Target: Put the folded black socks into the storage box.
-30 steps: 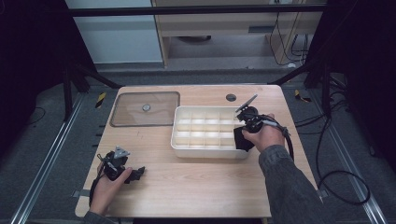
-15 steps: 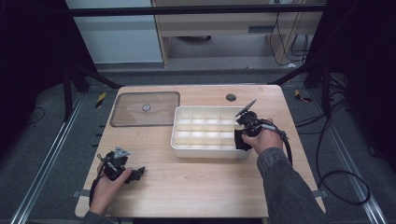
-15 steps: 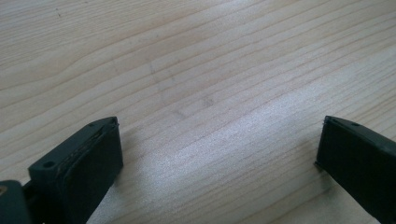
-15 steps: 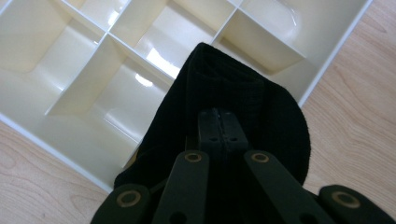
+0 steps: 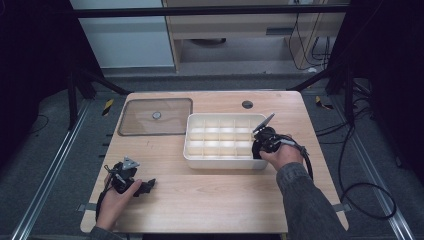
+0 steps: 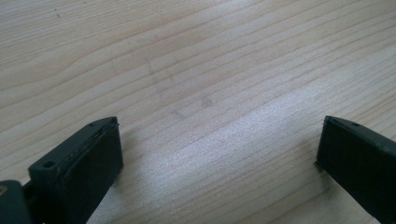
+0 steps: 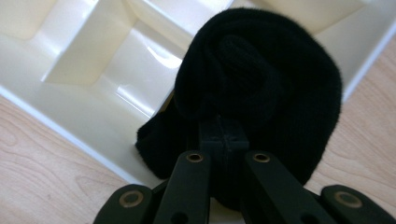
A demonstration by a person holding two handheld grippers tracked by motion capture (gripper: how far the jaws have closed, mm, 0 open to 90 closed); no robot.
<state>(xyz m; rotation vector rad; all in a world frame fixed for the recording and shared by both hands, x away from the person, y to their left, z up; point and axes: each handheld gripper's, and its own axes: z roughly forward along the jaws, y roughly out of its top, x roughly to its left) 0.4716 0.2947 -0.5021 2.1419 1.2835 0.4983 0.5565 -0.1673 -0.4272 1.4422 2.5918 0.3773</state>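
In the right gripper view my right gripper (image 7: 223, 135) is shut on a black rolled-up cloth (image 7: 261, 79), which hangs over the near right corner of a white compartment tray (image 7: 93, 107). In the high view the right gripper (image 5: 258, 148) sits at the tray's (image 5: 220, 162) front right corner, and the hand hides most of the cloth. My left gripper (image 5: 146, 186) rests low near the table's front left. Its jaws stand wide apart in the left gripper view, where the left gripper (image 6: 219, 144) has only bare wood between its fingers (image 6: 88, 158).
A clear flat lid (image 5: 155, 116) with a small knob lies at the table's back left, beside the tray. A dark round hole (image 5: 247, 104) sits in the tabletop behind the tray. The tray's compartments look empty. Cables trail from both grippers.
My right hand has sunk a little with the black cloth, closer to the tray's front right corner. The left hand has kept still.
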